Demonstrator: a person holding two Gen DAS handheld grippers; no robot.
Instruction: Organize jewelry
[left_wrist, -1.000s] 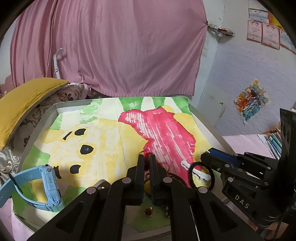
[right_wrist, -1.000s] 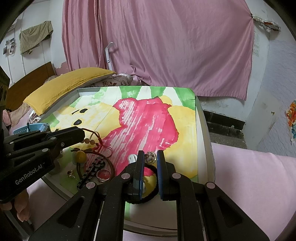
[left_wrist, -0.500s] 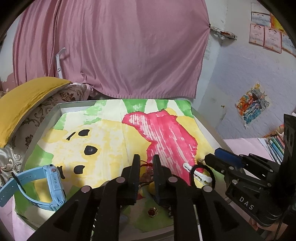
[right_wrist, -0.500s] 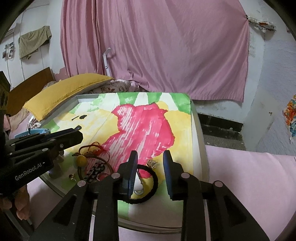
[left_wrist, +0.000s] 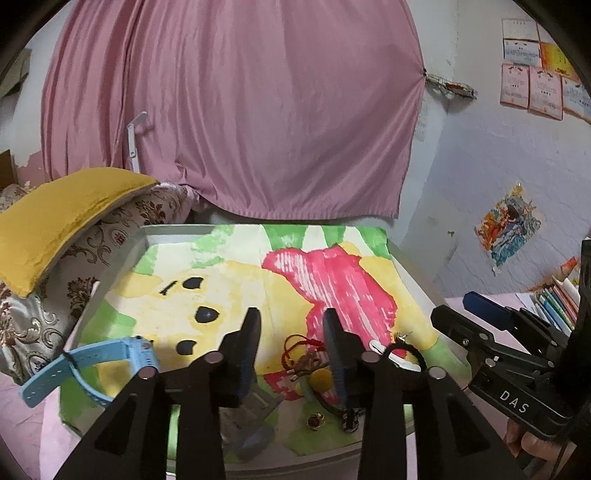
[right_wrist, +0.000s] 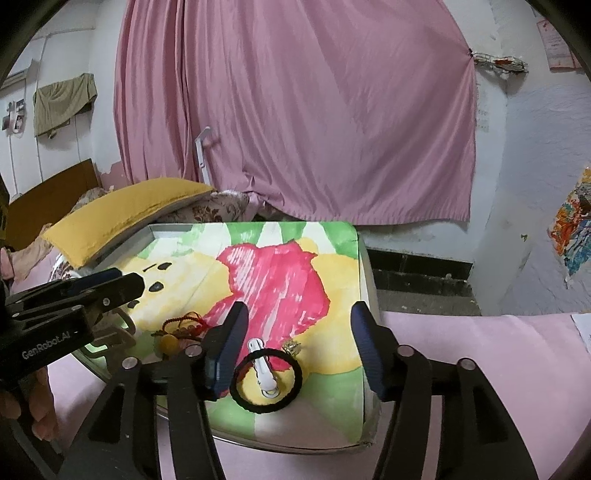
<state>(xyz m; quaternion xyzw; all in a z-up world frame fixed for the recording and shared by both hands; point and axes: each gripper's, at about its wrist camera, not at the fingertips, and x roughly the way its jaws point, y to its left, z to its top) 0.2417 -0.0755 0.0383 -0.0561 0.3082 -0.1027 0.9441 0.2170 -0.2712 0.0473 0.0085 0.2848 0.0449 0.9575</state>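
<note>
While hovering over the near edge of the painted tray (right_wrist: 369, 266), both grippers showing jaws just opened, nothing clamped. L gripper (left_wrist: 291, 332): jaws parted partway, pads not touching anything; seen between them, down on the tray liner, red cord bracelet (left_wrist: 301, 345) w/ yellow bead (left_wrist: 320, 378) lying loose. R gripper (right_wrist: 299, 328): jaws standing wider, empty; black hair tie (right_wrist: 266, 380) lying flat on the liner below the gap, white hair clip (right_wrist: 263, 369) resting inside its ring. Small gold earring (right_wrist: 291, 347) sitting just beside the tie, far side. Blue smartwatch (left_wrist: 110, 363) lying at tray's left edge, well apart from the rest. Small red-gold stud (left_wrist: 316, 421) and dark link bracelet (left_wrist: 349, 421) sitting near front rim, partly hidden by L gripper's fingers. Pink curtain (left_wrist: 240, 110) hanging behind; yellow pillow (left_wrist: 62, 214) lying left of tray.
</note>
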